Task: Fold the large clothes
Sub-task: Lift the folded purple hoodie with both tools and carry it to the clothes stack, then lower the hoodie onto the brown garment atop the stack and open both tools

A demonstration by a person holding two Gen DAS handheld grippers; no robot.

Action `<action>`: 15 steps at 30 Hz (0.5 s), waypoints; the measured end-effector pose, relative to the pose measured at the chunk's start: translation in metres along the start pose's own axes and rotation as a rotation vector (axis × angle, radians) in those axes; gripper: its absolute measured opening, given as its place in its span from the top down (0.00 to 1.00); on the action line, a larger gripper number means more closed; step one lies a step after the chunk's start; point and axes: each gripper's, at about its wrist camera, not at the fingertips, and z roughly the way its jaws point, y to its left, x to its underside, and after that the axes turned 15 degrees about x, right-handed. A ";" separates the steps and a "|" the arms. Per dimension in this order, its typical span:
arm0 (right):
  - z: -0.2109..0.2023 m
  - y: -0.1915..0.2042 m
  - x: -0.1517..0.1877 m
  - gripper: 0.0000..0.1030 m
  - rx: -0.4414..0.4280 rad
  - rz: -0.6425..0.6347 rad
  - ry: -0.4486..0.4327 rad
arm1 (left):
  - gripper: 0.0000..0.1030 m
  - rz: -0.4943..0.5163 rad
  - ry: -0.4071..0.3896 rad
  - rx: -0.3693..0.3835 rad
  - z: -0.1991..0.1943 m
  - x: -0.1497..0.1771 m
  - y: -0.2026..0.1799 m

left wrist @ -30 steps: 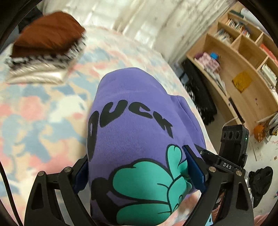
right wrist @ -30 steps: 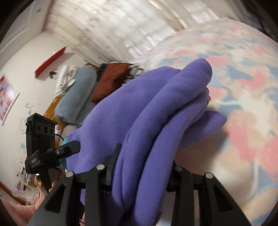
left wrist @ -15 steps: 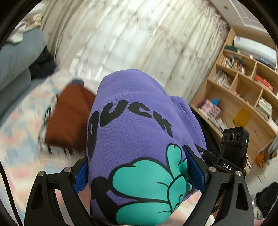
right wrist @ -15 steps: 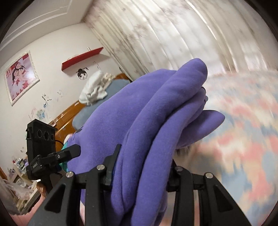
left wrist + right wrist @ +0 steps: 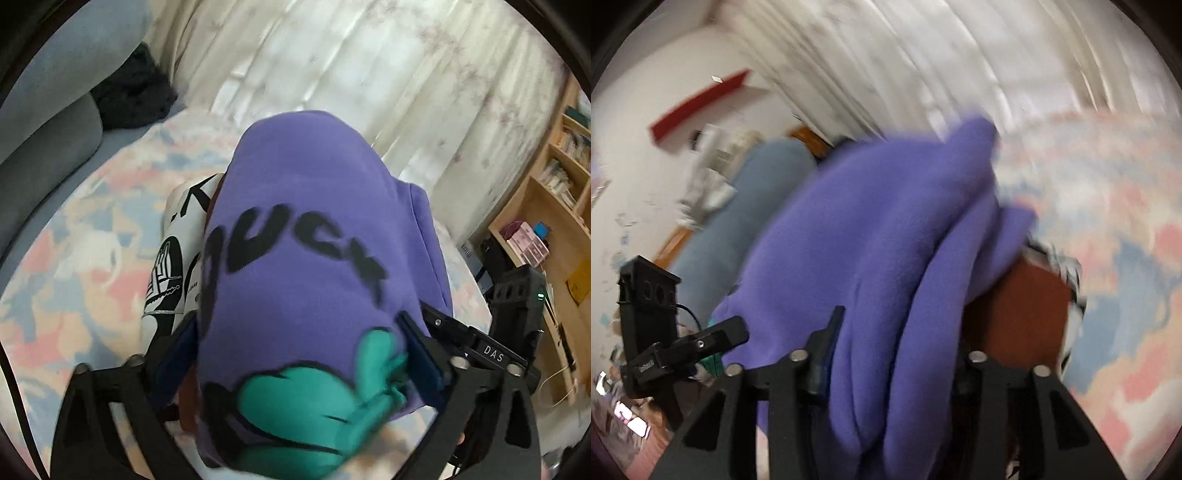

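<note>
A folded purple sweatshirt (image 5: 303,240) with black letters and a green print fills the left wrist view and lies between the fingers of my left gripper (image 5: 299,347). Those jaws are opening and stand wide, the blue pads barely at the cloth. In the right wrist view the same purple sweatshirt (image 5: 868,258) bulges between the fingers of my right gripper (image 5: 894,362), whose jaws are opening while the cloth still fills them. Under it lies a stack: a brown folded garment (image 5: 1023,314) and a white garment with black print (image 5: 177,251).
The stack rests on a bed with a pastel pink and blue sheet (image 5: 74,277). Grey pillows (image 5: 44,110) and a black garment (image 5: 136,92) lie at the far left. A pale curtain (image 5: 332,55) hangs behind, and a wooden bookshelf (image 5: 554,206) stands at the right.
Both grippers carried the purple sweatshirt across the bed to the stack, and it now sits over the brown garment. Both pairs of jaws stand slightly wider.
</note>
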 end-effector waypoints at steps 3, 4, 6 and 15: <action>0.000 -0.024 0.009 0.18 -0.017 0.073 -0.004 | 0.00 0.051 -0.012 0.041 0.000 0.004 -0.003; -0.002 -0.029 0.009 0.16 -0.012 0.080 0.013 | 0.00 0.058 0.000 0.036 0.001 0.003 -0.004; -0.011 -0.032 0.005 0.16 0.006 0.053 0.038 | 0.00 0.058 0.010 0.017 -0.002 0.002 -0.009; -0.092 -0.004 -0.033 0.16 0.140 -0.081 -0.160 | 0.11 0.122 -0.138 -0.140 -0.060 -0.015 -0.053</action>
